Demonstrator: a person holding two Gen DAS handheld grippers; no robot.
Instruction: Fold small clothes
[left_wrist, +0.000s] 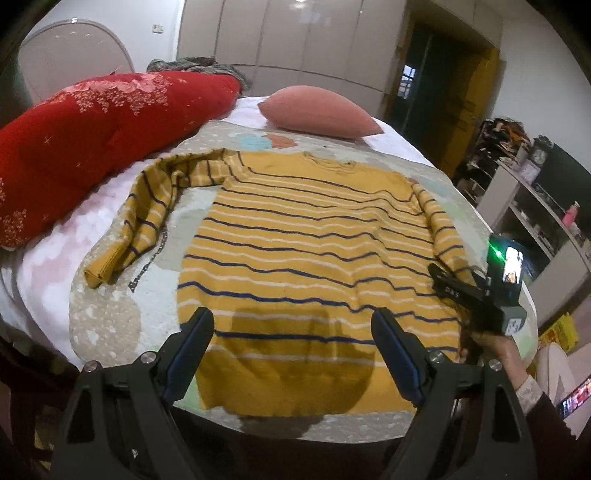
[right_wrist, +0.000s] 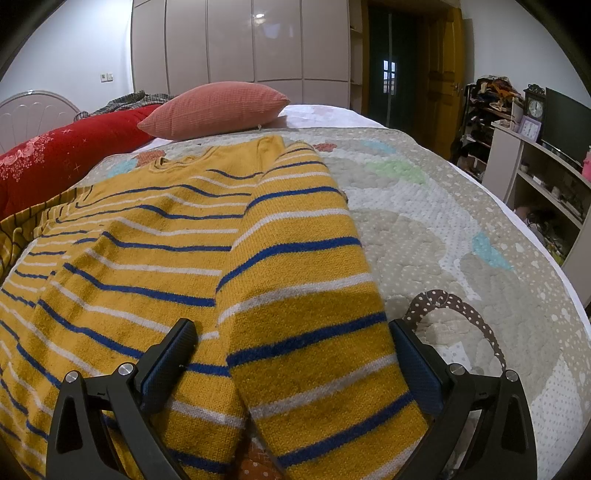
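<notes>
Under open left gripper: sweater hem.

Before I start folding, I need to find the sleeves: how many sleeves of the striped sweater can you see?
2: one sleeve flung out toward the red quilt, the other sleeve lying alongside the sweater's body.

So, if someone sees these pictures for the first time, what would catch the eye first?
First, the yellow striped sweater, spread flat across the middle of the quilted mat on the bed. Next, the bright red blanket bunched along the left side, with a pink pillow behind the sweater's collar. Both open tools frame it: left tool, right tool.
</notes>
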